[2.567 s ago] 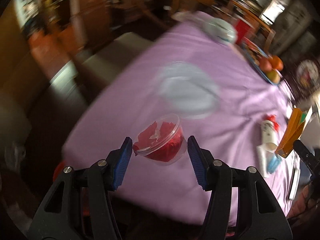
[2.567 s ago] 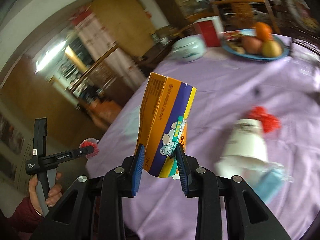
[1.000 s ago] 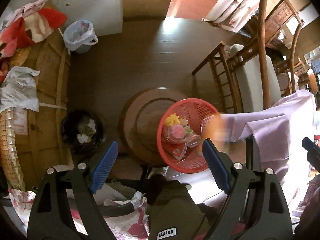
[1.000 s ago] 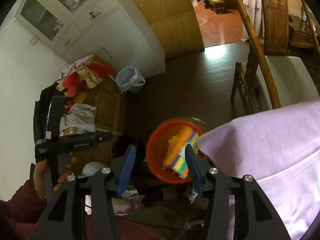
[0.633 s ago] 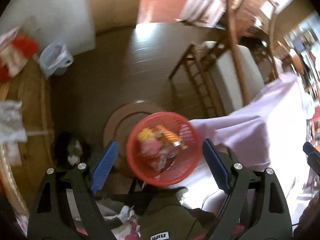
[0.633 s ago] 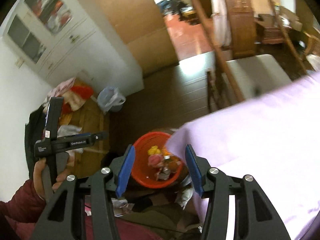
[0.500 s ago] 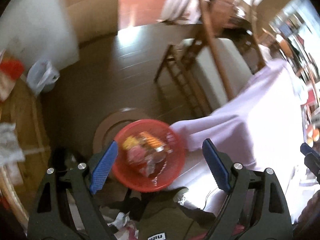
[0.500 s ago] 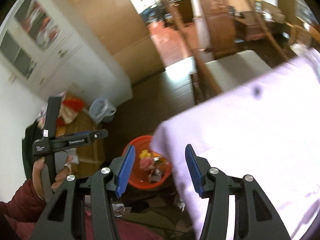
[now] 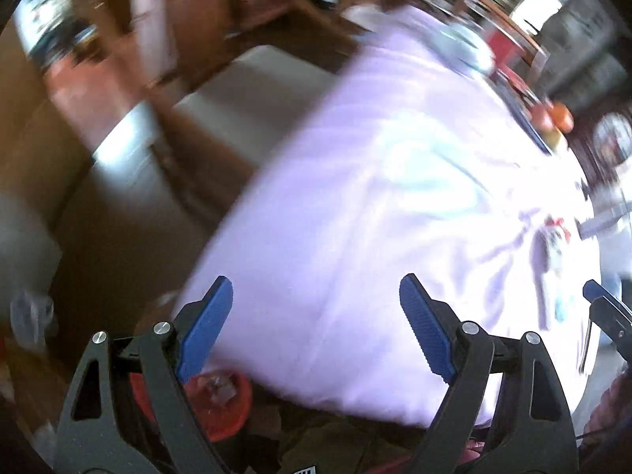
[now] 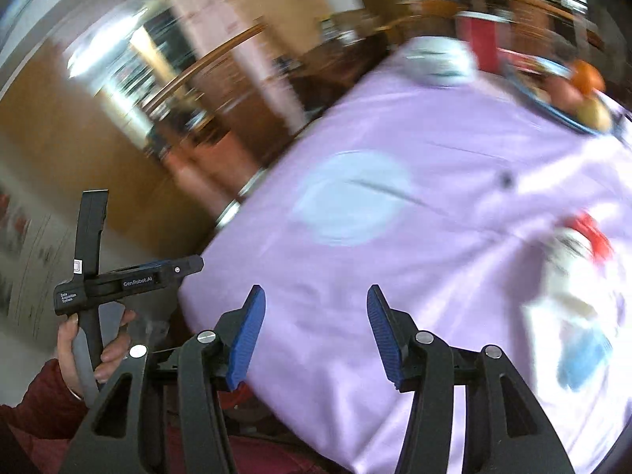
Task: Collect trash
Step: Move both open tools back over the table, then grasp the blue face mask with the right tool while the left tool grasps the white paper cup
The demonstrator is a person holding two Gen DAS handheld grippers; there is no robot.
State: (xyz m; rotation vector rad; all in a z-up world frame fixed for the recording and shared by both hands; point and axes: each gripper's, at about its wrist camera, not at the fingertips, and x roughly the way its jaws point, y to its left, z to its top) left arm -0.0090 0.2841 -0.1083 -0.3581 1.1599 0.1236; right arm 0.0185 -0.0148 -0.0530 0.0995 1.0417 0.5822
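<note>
Purple tablecloth (image 10: 434,276) fills the blurred view; left gripper (image 9: 316,316) gapes wide and empty, right gripper (image 10: 316,328) fingers apart, nothing between them.

A lilac-clothed table (image 10: 454,205) fills the blurred room, beside wooden furniture and a pale-cushioned chair (image 9: 252,91).

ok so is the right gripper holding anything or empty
Empty. In the right wrist view the right gripper has its blue pads apart with only the purple tablecloth showing between them.
</note>
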